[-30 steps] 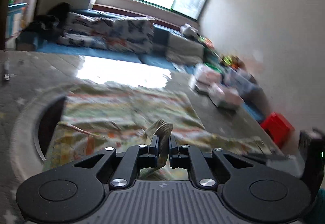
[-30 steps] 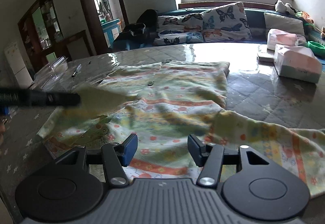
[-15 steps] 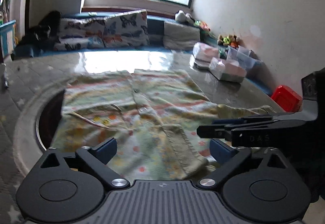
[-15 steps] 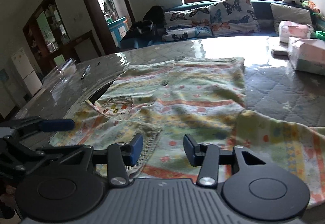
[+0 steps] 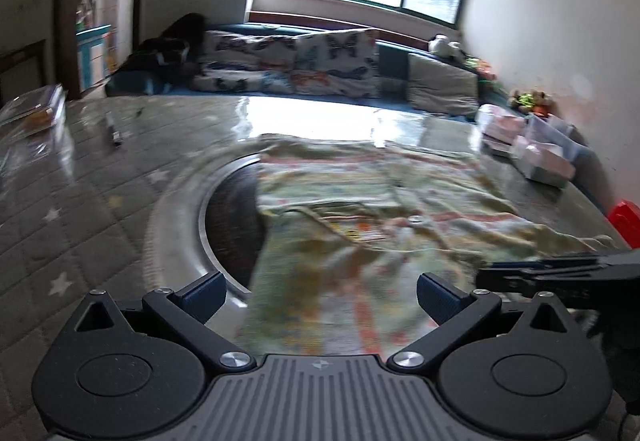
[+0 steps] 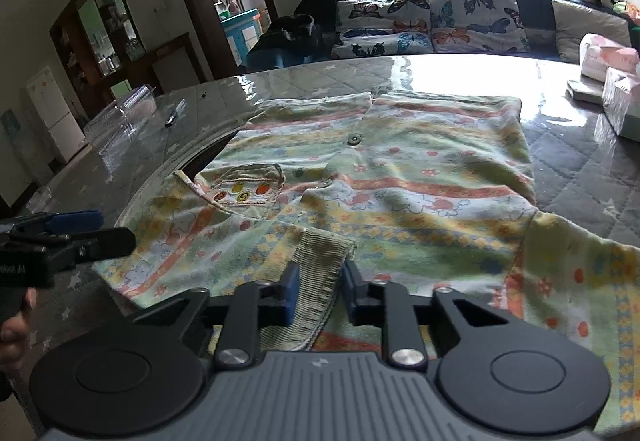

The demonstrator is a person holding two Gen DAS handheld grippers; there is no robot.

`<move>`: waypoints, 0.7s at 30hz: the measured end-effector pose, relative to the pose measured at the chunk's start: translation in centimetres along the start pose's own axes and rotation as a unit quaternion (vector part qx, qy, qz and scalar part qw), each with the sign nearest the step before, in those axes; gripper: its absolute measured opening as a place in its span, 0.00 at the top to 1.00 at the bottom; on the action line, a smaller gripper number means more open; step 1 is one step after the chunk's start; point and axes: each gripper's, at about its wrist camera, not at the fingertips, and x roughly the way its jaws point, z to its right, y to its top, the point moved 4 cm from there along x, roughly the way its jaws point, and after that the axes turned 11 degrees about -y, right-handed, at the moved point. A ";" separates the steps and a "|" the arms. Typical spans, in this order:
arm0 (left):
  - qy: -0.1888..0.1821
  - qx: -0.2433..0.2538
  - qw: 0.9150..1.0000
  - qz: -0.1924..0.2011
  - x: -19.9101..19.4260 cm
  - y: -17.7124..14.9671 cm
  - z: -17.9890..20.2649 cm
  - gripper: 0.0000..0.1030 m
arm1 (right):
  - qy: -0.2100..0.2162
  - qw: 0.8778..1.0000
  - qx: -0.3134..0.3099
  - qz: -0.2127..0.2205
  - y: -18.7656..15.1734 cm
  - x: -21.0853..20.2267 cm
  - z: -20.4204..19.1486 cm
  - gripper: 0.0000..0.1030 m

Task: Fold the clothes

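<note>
A child's pastel patterned shirt (image 6: 400, 177) with buttons and a chest pocket lies spread on the quilted table; it also shows in the left wrist view (image 5: 360, 209). Its left sleeve is folded in over the body, with the ribbed cuff (image 6: 320, 265) near me. My right gripper (image 6: 318, 295) has its jaws narrowed around that cuff, with small gaps still showing. My left gripper (image 5: 318, 293) is open and empty above the shirt's left edge. The other sleeve (image 6: 576, 281) stretches out to the right.
A round recess (image 5: 228, 217) in the table lies partly under the shirt's left side. A pen (image 6: 175, 113) and a clear plastic box (image 6: 124, 113) lie at the far left. Tissue packs (image 6: 616, 81) stand at the far right. A sofa with butterfly cushions (image 6: 440, 21) is behind.
My left gripper let go of the sleeve cuff, opened wide and drew off to the left. My right gripper moved in and narrowed its jaws around the cuff.
</note>
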 end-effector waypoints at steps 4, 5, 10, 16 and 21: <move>0.021 -0.010 1.000 0.001 0.0 -0.1 -1.1 0.00 | -0.008 1.000 0.002 0.011 0.6 -0.6 0.2 0.97; 0.025 -0.013 1.000 0.001 0.0 0.0 -1.3 0.00 | -0.011 1.000 -0.001 0.021 1.0 -1.1 0.1 0.97; 0.037 -0.019 0.999 0.001 0.0 0.1 -2.1 0.00 | -0.023 0.997 -0.019 0.073 3.1 -4.1 -0.5 0.98; 0.054 -0.029 0.998 -0.004 0.6 0.2 -2.9 0.00 | -0.064 0.992 -0.026 0.106 4.2 -5.4 0.4 0.98; 0.069 -0.027 0.997 -0.011 1.2 0.7 -3.3 0.00 | -0.087 0.993 -0.015 0.073 3.7 -3.1 1.9 0.94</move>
